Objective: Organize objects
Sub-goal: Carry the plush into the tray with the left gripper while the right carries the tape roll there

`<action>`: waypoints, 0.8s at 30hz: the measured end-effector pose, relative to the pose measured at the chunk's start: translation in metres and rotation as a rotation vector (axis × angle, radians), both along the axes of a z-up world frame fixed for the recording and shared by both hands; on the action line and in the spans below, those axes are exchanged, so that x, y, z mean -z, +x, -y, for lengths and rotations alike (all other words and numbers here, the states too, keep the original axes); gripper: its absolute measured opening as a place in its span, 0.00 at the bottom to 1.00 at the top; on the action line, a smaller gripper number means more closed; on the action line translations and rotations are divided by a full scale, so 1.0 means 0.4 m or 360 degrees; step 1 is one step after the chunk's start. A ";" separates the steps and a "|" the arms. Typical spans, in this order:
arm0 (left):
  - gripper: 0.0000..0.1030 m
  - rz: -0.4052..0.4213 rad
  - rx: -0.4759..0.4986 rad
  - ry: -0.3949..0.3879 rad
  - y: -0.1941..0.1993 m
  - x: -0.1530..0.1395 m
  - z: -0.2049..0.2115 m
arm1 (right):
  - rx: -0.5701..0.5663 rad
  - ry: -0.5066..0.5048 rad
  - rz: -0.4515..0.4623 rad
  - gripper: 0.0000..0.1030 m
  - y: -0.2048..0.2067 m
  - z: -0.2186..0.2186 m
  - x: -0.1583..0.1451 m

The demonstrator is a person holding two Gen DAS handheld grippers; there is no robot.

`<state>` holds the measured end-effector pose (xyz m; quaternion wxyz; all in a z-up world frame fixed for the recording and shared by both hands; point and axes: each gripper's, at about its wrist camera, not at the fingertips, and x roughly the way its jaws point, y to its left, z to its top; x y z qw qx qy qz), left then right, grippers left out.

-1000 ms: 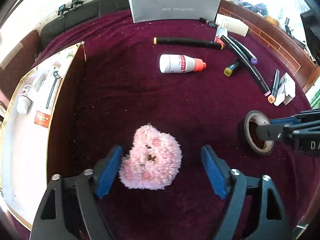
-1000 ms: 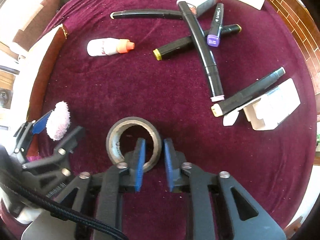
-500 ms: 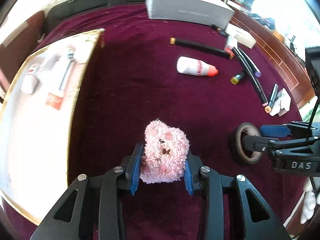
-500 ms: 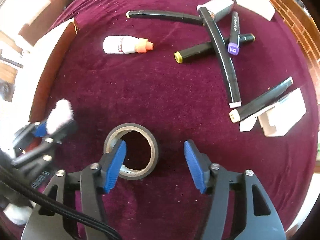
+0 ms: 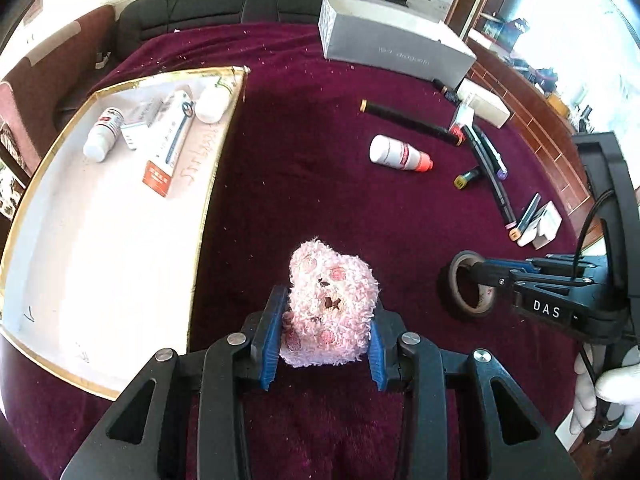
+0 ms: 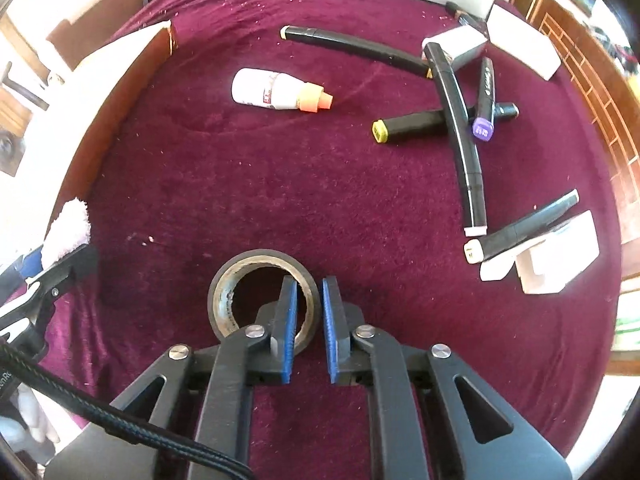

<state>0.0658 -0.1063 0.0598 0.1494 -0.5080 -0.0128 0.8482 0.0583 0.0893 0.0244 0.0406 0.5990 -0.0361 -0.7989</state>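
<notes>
A fluffy pink plush (image 5: 330,306) with a small face sits squeezed between blue pads at 6 o'clock. A dark tape roll (image 6: 256,292) lies flat on maroon cloth, its right wall pinched between pads.

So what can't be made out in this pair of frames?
- Left wrist view: the pink plush toy hides its own underside and the pads of the left hand-held gripper.
- Right wrist view: the right hand-held gripper covers the near rim of the tape roll.
- Both views: print on the white bottle is too small.
- Right wrist view: the tray is cut off at the left edge.
</notes>
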 end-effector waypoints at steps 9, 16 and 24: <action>0.31 0.0015 -0.0096 0.0070 0.006 -0.021 0.089 | 0.0057 -0.0130 -0.0020 0.09 0.010 0.010 -0.033; 0.31 -0.0018 -0.0144 0.0083 0.009 -0.040 0.145 | 0.0057 -0.0147 -0.0060 0.09 0.000 0.041 -0.058; 0.31 -0.0027 -0.0204 0.0109 -0.010 -0.046 0.220 | -0.0037 -0.0157 -0.0203 0.09 -0.018 0.128 -0.157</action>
